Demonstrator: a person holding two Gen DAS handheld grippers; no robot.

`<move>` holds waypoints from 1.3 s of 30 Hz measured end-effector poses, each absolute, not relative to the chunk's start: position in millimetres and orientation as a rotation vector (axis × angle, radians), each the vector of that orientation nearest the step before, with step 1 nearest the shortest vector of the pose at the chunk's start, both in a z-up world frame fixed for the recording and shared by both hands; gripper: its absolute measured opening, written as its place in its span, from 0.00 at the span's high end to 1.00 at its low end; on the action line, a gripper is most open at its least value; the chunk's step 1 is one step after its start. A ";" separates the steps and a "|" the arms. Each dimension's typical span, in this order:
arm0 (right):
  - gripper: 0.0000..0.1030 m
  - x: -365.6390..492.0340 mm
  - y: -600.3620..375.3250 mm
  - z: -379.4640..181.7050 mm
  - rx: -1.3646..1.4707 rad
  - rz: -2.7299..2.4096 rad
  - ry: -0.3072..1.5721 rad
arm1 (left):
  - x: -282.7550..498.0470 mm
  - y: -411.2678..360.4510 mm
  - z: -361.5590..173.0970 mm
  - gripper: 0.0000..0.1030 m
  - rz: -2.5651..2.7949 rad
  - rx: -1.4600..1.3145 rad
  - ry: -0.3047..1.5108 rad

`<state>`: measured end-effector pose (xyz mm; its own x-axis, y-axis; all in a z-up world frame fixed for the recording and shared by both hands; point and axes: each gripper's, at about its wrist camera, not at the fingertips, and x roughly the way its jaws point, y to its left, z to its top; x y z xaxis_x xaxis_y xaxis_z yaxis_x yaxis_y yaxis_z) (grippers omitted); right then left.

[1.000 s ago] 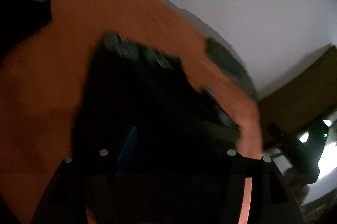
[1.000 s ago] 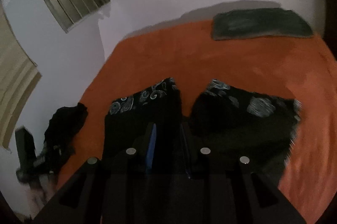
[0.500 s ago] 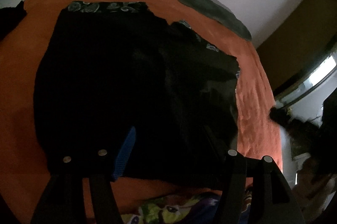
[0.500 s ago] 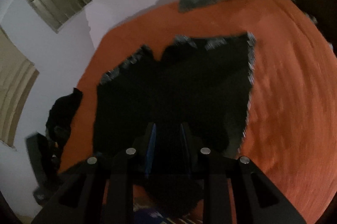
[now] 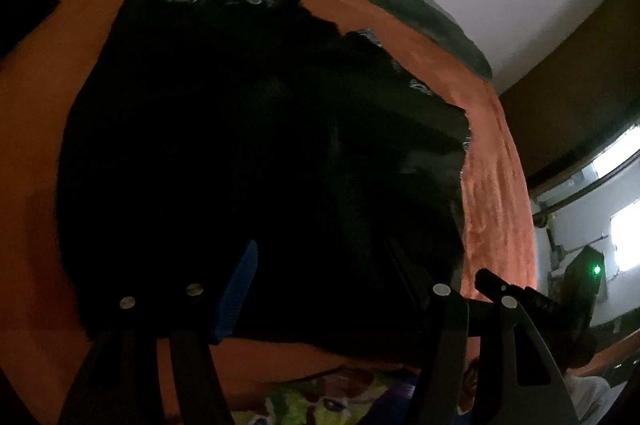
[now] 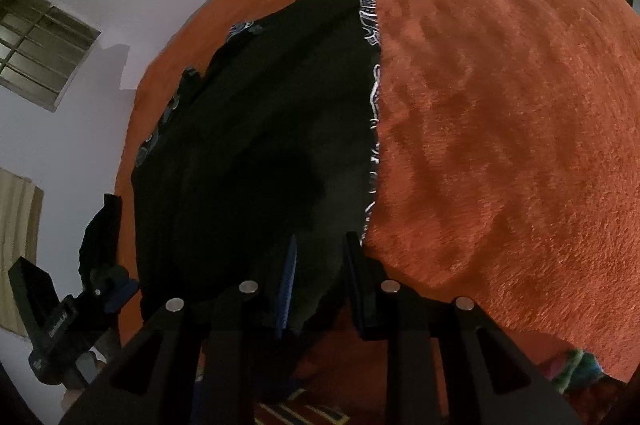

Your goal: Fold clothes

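Nearest to me, at the bottom of the left wrist view, my left claw (image 5: 320, 265) has its two fingers spread wide apart, one tipped with a blue ribbed pad (image 5: 238, 289). Both fingers hang over the near hem of a black garment (image 5: 248, 145), with dark cloth showing in the gap between them; I cannot tell whether either finger touches it.

In the right wrist view, my right claw (image 6: 320, 261) has its fingers drawn much closer together, a blue pad (image 6: 288, 285) on one side. The near corner of the black garment (image 6: 256, 161) lies between them and hangs down past the tips, so this claw is pinching the cloth.

Below the left claw, a strip of bright patterned fabric (image 5: 320, 401) in yellow, green and purple peeks out at the nearest edge.

The garment lies spread over an orange plush blanket (image 6: 500, 145). It is mostly plain black, with a pale swirling border (image 6: 374, 73) along its right edge and along the far hems.

To the left of the right claw, my other gripper's black body (image 6: 60, 317) shows beside the blanket's edge, and beyond it a heap of dark clothing (image 6: 100, 233).

At the far end of the blanket lies a flat dark grey pillow or cloth (image 5: 424, 21), well apart from the garment. Behind it rises a pale wall, with a barred window (image 6: 36, 45) high on the left.
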<state>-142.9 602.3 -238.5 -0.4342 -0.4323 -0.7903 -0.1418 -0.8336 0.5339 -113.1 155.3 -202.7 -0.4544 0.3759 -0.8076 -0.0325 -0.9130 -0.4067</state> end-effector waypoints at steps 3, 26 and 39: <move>0.78 -140.0 607.7 -246.6 1.579 -2.382 -0.844 | -114.7 153.1 -206.9 0.37 2.440 -1.497 -0.505; 0.77 -130.3 618.0 -264.6 1.651 -2.340 -0.968 | -113.1 156.8 -210.6 0.37 2.430 -1.517 -0.506; 0.77 -132.1 620.5 -275.3 1.689 -2.290 -1.014 | -114.4 157.4 -213.7 0.37 2.409 -1.530 -0.531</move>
